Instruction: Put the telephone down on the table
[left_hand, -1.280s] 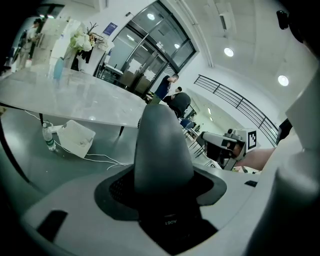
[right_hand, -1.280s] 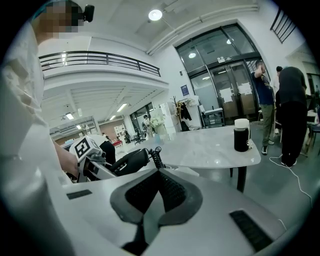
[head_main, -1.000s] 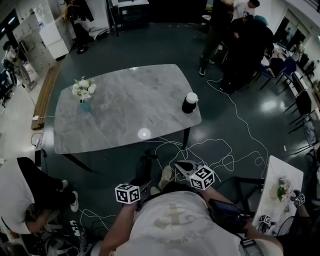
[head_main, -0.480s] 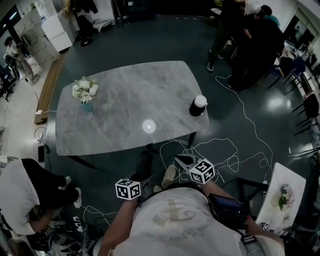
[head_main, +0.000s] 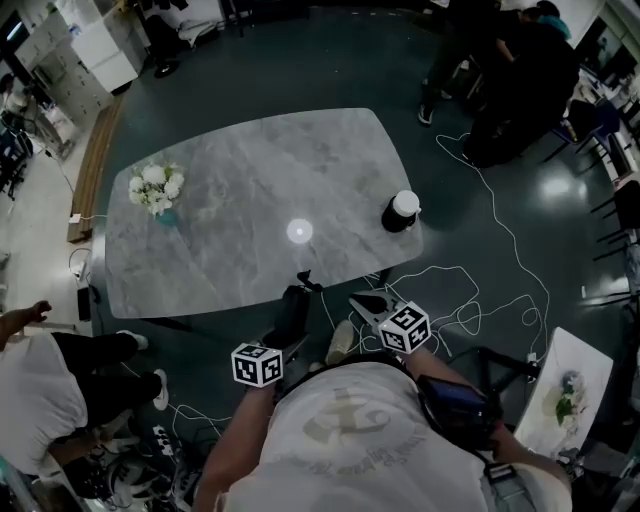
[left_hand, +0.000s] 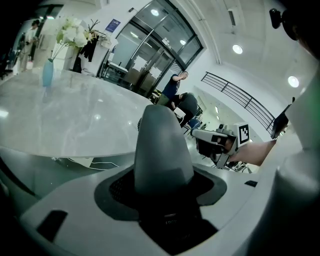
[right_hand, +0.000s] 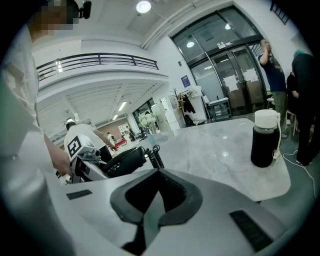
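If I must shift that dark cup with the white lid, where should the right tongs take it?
Probably round the body of the dark cup, below its white lid, coming in level from the table's near edge: it stands upright close to that edge.

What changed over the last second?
The person stepped toward the table. The left gripper carried the phone forward, up to its near edge, with the right gripper alongside. The seated person at left raised a hand. Unchanged: the grip on the phone, cup, flowers.
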